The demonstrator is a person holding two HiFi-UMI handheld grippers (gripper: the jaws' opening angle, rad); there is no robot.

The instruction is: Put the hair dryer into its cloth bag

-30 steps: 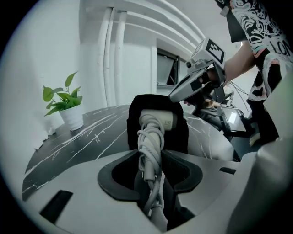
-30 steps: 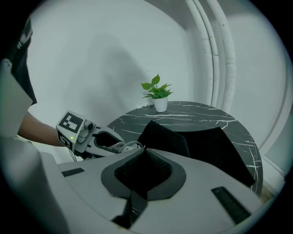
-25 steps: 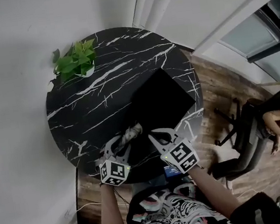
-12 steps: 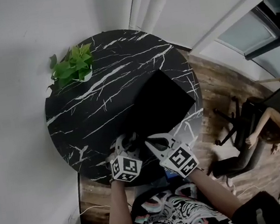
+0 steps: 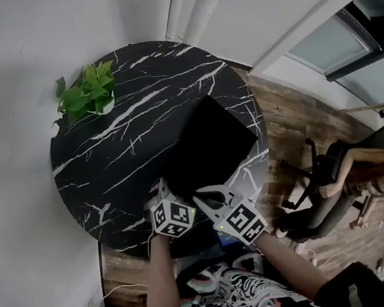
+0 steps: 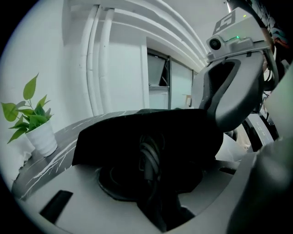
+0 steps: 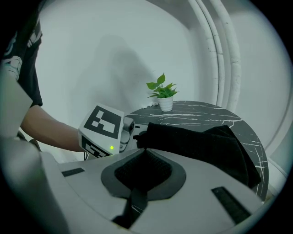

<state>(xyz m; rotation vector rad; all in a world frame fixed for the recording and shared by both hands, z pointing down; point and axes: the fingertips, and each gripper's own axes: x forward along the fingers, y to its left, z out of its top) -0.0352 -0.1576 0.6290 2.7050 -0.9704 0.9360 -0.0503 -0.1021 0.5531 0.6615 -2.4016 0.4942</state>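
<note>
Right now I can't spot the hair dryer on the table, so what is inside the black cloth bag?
At the cloth bag mouth, only looped grey cord shows, between the left gripper jaws, likely on the hair dryer handle. Cloth covers the rest.

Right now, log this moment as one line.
left gripper: shut on hair dryer at cloth bag mouth | right gripper: shut on cloth bag edge

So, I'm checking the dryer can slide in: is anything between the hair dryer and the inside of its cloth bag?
Nothing visible does. The left gripper holds the hair dryer at the mouth of the cloth bag, partly under its cloth; the right gripper pinches the bag's edge.
</note>
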